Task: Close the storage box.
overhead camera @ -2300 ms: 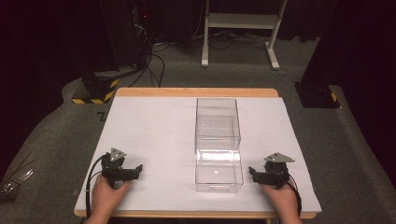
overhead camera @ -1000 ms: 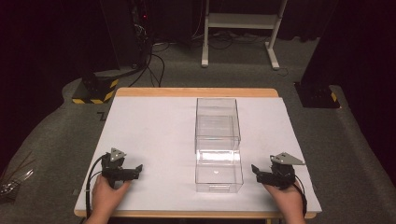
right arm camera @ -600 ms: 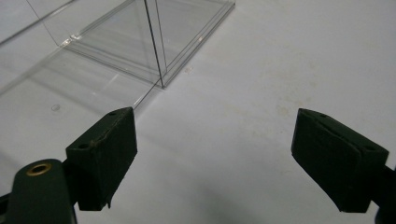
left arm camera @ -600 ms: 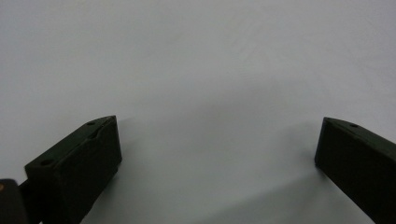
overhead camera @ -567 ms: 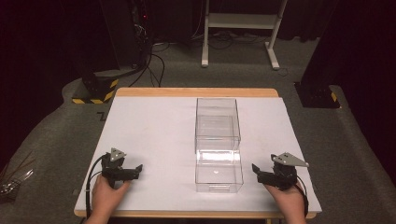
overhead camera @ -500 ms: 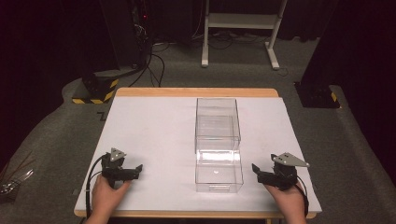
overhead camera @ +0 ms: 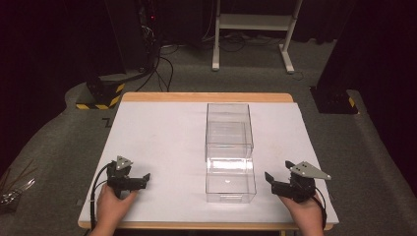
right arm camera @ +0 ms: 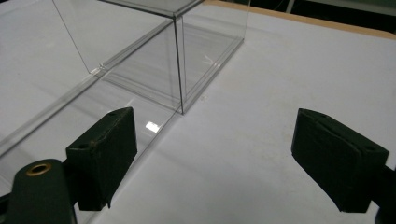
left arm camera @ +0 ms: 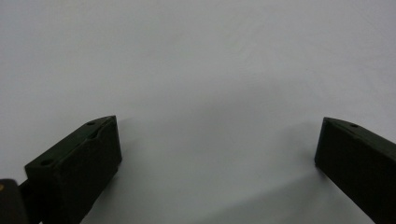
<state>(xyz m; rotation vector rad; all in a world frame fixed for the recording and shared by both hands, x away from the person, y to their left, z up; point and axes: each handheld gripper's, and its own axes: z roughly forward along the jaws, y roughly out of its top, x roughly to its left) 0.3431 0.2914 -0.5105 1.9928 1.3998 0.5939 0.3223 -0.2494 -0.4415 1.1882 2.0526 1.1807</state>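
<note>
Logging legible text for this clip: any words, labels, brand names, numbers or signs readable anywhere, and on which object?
No text can be read.
Dark mark on the grey carpet at the white table's far left corner: maybe a letter, too blurred to read.
Yellow-and-black striped base: hazard stripes, no words.
Two clear plastic boxes, left gripper, right gripper: no label visible.

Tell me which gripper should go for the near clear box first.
Right. The right gripper sits open beside the near clear box, jaws pointing toward it. The left gripper rests farther off, facing bare table.
</note>
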